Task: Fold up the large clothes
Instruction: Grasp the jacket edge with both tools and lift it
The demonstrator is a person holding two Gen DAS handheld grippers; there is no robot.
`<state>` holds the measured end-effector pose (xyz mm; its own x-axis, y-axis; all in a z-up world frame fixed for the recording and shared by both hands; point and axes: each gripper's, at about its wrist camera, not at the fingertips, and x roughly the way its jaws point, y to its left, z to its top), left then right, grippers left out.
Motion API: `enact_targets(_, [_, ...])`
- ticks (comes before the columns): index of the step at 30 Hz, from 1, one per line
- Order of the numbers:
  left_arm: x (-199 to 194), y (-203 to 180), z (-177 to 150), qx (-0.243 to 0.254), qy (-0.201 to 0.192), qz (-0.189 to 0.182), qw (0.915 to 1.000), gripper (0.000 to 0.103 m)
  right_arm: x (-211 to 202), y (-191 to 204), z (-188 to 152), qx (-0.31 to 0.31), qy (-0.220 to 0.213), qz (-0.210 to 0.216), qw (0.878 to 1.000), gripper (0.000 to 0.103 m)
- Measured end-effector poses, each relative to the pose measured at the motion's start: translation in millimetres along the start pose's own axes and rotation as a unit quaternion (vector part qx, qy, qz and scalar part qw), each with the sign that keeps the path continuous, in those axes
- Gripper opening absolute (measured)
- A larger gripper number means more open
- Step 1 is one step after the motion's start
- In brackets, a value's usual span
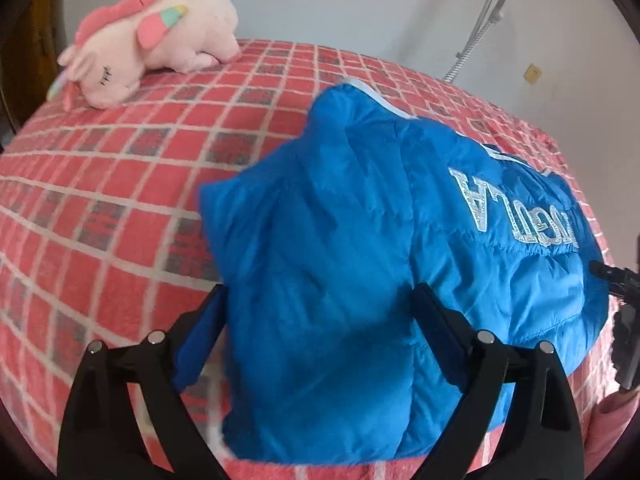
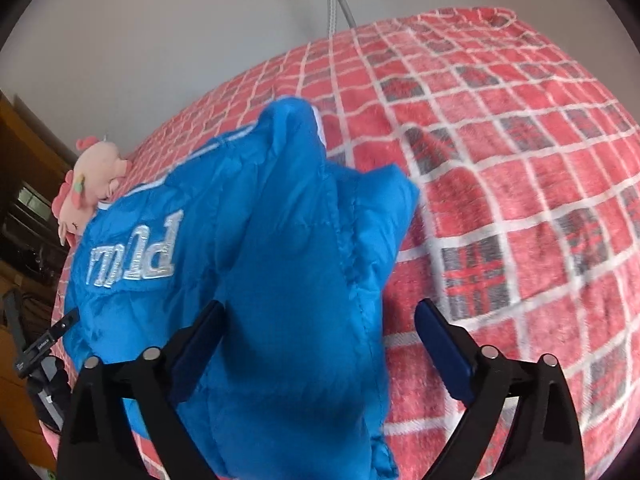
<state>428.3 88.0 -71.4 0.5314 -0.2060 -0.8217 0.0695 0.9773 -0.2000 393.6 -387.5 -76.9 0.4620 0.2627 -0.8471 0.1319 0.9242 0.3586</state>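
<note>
Your left gripper (image 1: 320, 300) stands wide open over the near end of the blue puffer jacket (image 1: 360, 280); the quilted fabric bulges up between the two black fingers, yet neither pad pinches it, so nothing is held there. Your right gripper (image 2: 320, 320) is spread just as wide; its left finger sits against the jacket's (image 2: 260, 260) folded bulk, its right finger hangs clear over the red checked blanket (image 2: 520, 160); again, no grip on anything.

The jacket lies in a puffy, folded heap on the blanket (image 1: 100, 200), roughly mid-bed, rumpled rather than flat; silver embroidered lettering (image 1: 516, 208) shows upside down on its top panel in your left view, and the other part of that lettering (image 2: 136, 256) shows in your right view; a white trim edge peeks out along the far side.

Far corner in your left view: a pink plush toy (image 1: 152, 36) lies on its side on the blanket, well apart from the jacket; in your right view the same toy (image 2: 92, 184) pokes out just behind the jacket's far edge. At the right rim of your left view you catch a black piece of your other gripper's rig (image 1: 616, 280), beside the jacket; a pale wall (image 1: 360, 8) backs the bed.
</note>
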Motion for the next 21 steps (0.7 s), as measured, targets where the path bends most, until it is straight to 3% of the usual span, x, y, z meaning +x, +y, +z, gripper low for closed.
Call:
enact_targets(6, [6, -3, -1, -0.01, -0.005, -0.018, 0.9998, 0.092, 17, -5, 0, 0.011, 0.016, 0.031, 0.999, 0.098])
enact_targets(10, [2, -7, 0, -0.018, -0.016, -0.024, 0.9994, 0.07, 15, 3, 0, 0.009, 0.013, 0.063, 0.998, 0.066])
enact_targets(12, [-4, -7, 0, -0.021, -0.031, -0.026, 0.999, 0.049, 11, 8, -1, 0.0, 0.004, 0.067, 0.998, 0.052])
enact_targets(13, [-8, -7, 0, -0.026, -0.037, -0.031, 0.9985, 0.044, 9, 9, -1, 0.0, 0.001, 0.07, 0.998, 0.046])
enact_targets(15, [-15, -5, 1, -0.035, -0.046, -0.045, 0.9973, 0.03, 2, 16, -1, -0.008, -0.009, 0.07, 0.997, 0.038])
enact_targets(21, [-30, -12, 2, -0.043, -0.07, -0.054, 0.9952, 0.019, -16, 20, -2, -0.014, -0.029, 0.082, 0.996, 0.03])
